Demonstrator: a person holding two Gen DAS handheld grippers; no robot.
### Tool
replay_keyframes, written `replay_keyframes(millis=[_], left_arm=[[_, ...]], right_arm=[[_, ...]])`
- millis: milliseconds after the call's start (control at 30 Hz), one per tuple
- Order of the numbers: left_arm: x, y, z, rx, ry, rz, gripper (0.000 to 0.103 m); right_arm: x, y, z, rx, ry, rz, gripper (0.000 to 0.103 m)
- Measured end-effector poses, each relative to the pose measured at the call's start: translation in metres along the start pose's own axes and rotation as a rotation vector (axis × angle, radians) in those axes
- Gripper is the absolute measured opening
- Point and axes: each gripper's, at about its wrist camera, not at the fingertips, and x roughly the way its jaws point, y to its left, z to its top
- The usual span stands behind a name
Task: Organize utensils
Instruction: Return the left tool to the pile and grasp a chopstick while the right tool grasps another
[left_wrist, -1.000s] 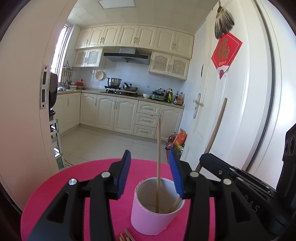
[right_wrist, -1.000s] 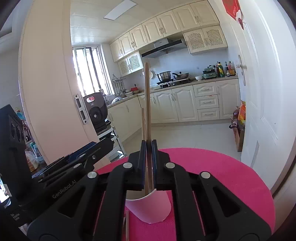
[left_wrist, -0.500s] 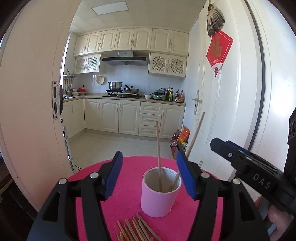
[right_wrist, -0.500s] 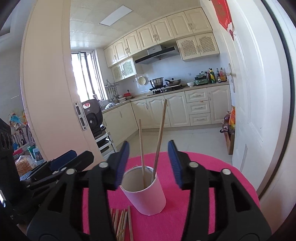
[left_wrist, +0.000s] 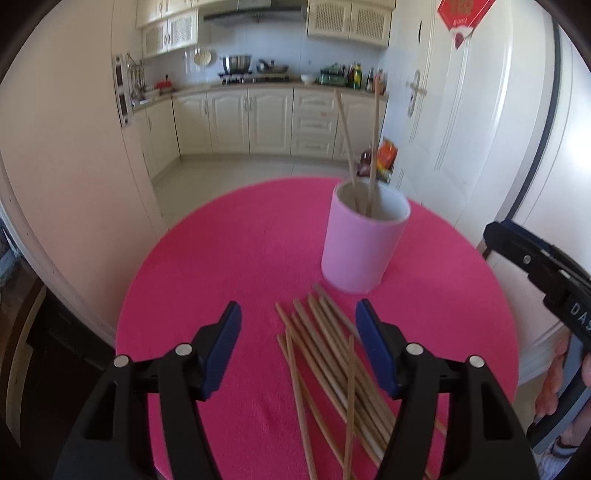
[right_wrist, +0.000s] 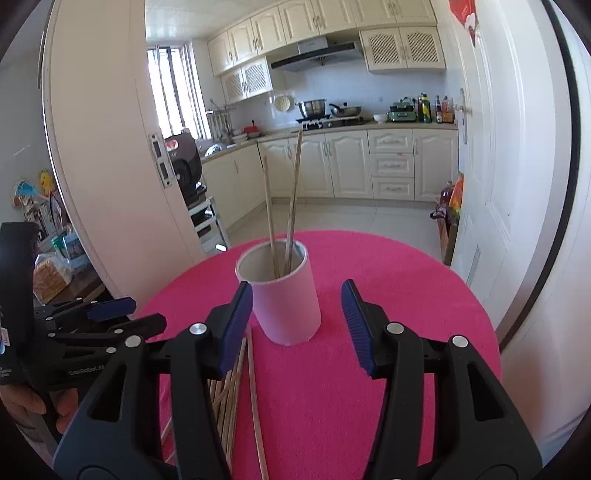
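Observation:
A pale pink cup (left_wrist: 364, 243) (right_wrist: 284, 295) stands on the round pink table (left_wrist: 221, 258) with two wooden chopsticks (left_wrist: 373, 140) (right_wrist: 293, 192) leaning in it. Several loose chopsticks (left_wrist: 332, 354) (right_wrist: 236, 376) lie in a fan in front of the cup. My left gripper (left_wrist: 298, 325) points down over the near ends of that pile, its jaws opening, touching none of them. My right gripper (right_wrist: 295, 306) is open just short of the cup, with nothing held. Each gripper shows at the edge of the other's view, the right gripper (left_wrist: 546, 273) and the left gripper (right_wrist: 107, 314).
The table's far edge drops to a tiled kitchen floor. A white door (left_wrist: 480, 129) stands close on the right and a door leaf (right_wrist: 103, 147) on the left. A person's hand (left_wrist: 554, 387) holds the right gripper's handle.
My right gripper opened and let go of a chopstick, which now stands in the cup. Both grippers drew back from the cup. The left one tilted down over the loose pile and widened.

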Motion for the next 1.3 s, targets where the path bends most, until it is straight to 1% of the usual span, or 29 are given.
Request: replay_keyframes(millis=[33,100,167,233,300,367,433,467,533,600,633,667,767,933,1033,1167,1200,1300], left_arm=[[0.008,0.003,-0.006,-0.003,0.054,-0.009,0.063],[0.022,0.007,-0.016,-0.021,0.136,-0.016,0.063],[0.033,0.011,-0.026,-0.032,0.198,-0.014,0.063],[0.040,0.012,-0.033,-0.032,0.237,-0.011,0.063],[0.043,0.014,-0.040,-0.031,0.263,-0.001,0.063],[0.047,0.015,-0.045,-0.027,0.288,0.001,0.053],[0.051,0.014,-0.048,-0.028,0.313,0.002,0.049],[0.052,0.013,-0.047,-0.026,0.321,0.002,0.047],[0.053,0.014,-0.051,-0.032,0.320,-0.011,0.046],[0.052,0.014,-0.053,-0.033,0.320,-0.019,0.043],[0.050,0.015,-0.054,-0.034,0.321,-0.026,0.037],[0.049,0.015,-0.055,-0.032,0.322,-0.031,0.033],[0.048,0.014,-0.059,-0.030,0.330,-0.051,0.027],[0.046,0.020,-0.057,-0.066,0.324,-0.067,0.027],[0.045,0.019,-0.058,-0.048,0.327,-0.051,0.027],[0.050,0.020,-0.059,-0.047,0.343,-0.048,0.027],[0.052,0.019,-0.059,-0.043,0.348,-0.046,0.027],[0.055,0.019,-0.059,-0.036,0.342,-0.035,0.023]], right_arm=[[0.003,0.002,-0.002,-0.004,0.024,0.001,0.050],[0.013,0.004,-0.010,-0.016,0.097,0.009,0.050],[0.020,0.005,-0.017,-0.026,0.152,0.015,0.050],[0.029,0.008,-0.025,-0.043,0.217,0.017,0.050],[0.036,0.009,-0.032,-0.051,0.260,0.024,0.050],[0.043,0.012,-0.036,-0.059,0.309,0.029,0.050],[0.050,0.015,-0.041,-0.071,0.352,0.037,0.050],[0.050,0.017,-0.041,-0.077,0.370,0.039,0.050],[0.056,0.019,-0.044,-0.084,0.411,0.049,0.049],[0.063,0.021,-0.047,-0.091,0.453,0.060,0.038],[0.066,0.022,-0.048,-0.089,0.472,0.072,0.036],[0.068,0.023,-0.049,-0.088,0.487,0.080,0.035],[0.076,0.029,-0.052,-0.112,0.533,0.095,0.035],[0.088,0.037,-0.054,-0.139,0.586,0.105,0.035],[0.096,0.041,-0.057,-0.151,0.605,0.107,0.033],[0.104,0.045,-0.058,-0.163,0.623,0.097,0.030],[0.106,0.046,-0.057,-0.164,0.627,0.096,0.028],[0.111,0.050,-0.057,-0.176,0.638,0.086,0.027]])
